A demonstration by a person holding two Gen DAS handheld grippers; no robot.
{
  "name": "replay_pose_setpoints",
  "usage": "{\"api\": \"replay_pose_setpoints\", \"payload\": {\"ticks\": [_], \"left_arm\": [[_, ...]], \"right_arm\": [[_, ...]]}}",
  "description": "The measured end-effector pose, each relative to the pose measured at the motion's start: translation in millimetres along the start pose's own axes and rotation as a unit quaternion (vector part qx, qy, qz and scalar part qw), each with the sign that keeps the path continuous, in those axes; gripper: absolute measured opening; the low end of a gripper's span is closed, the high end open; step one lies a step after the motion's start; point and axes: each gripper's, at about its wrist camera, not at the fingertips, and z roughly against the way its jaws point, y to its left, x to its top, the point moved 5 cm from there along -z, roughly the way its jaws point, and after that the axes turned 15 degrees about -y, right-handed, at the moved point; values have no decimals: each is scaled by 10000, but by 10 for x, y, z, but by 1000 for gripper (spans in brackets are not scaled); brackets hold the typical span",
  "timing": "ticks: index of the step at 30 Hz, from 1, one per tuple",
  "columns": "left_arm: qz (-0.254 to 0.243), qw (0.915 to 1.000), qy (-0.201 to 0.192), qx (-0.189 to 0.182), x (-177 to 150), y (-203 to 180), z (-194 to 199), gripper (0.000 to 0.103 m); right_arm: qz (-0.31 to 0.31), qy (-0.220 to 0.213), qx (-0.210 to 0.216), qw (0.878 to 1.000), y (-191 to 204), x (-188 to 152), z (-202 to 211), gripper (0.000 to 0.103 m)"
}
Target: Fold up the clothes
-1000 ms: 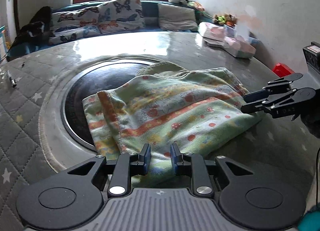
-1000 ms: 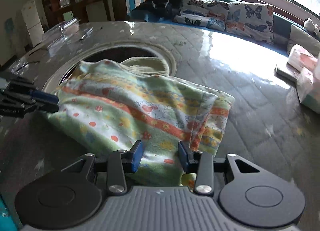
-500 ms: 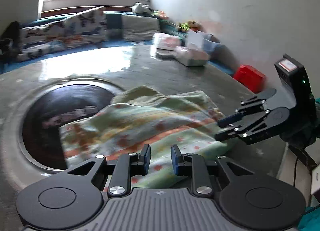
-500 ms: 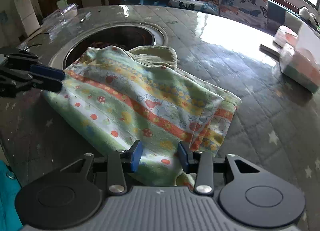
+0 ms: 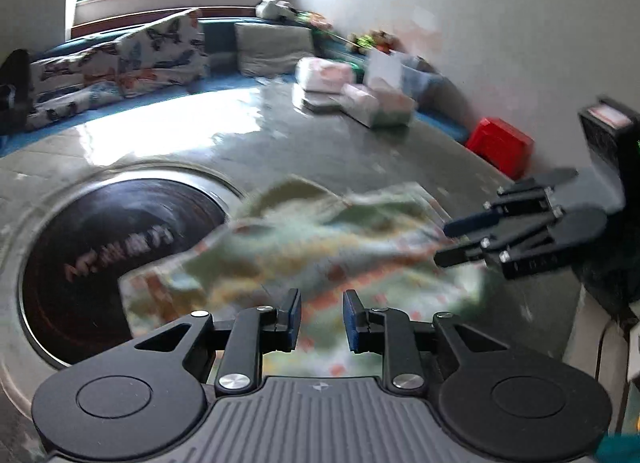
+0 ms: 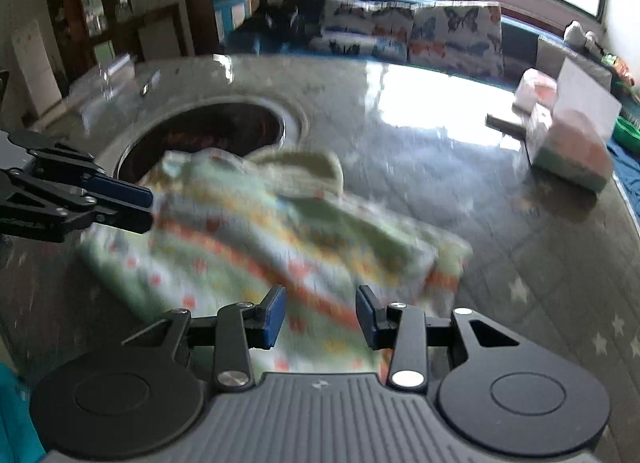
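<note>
Both grippers have drawn back and risen from the folded floral garment (image 5: 320, 247), which lies on the round desk (image 5: 312, 143) partly over its dark centre well (image 5: 100, 247). Left gripper (image 5: 318, 319) and right gripper (image 6: 320, 321) jaws stand apart, empty. That fold looks finished.

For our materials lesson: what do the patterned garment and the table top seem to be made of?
Patterned garment: soft printed cloth, probably cotton knit, matte; it lies in limp folds. Table top: quilted star-print padding, apparently under a clear glossy cover, given the bright window glare.
</note>
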Motion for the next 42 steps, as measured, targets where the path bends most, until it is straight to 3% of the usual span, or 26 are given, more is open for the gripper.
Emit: {"api": "replay_pose_setpoints", "payload": {"ticks": [5,10,14,18,25,30,36,42], "left_arm": [[346,9989,30,326,96,180,-326,23],[522,9966,171,613,47,348,-488,23],[583,9950,280,765,-29,457,-536,24],[629,9949,183,769,32,424,-440,23],[457,9984,56,337,92,136,-378,23],[386,9980,257,435,-3,139,-530,23],[391,9979,213,468,-36,168,-539,24],[522,9972,147,513,0,188,-461,25]], "right_arm": [[-227,-270,22,9994,-10,131,-317,38],[-325,-217,-26,9992,-56,117,-586,26],[-396,-234,-84,9989,-103,94,-642,23],[-393,-355,-60,9986,-97,172,-548,24],[9,-323,390,9987,247,174,-402,25],[281,-149,678,9972,488,64,-376,25],[699,25,1060,9919,757,-108,-115,26],[881,12,1120,9898,874,-208,-39,27]]}}
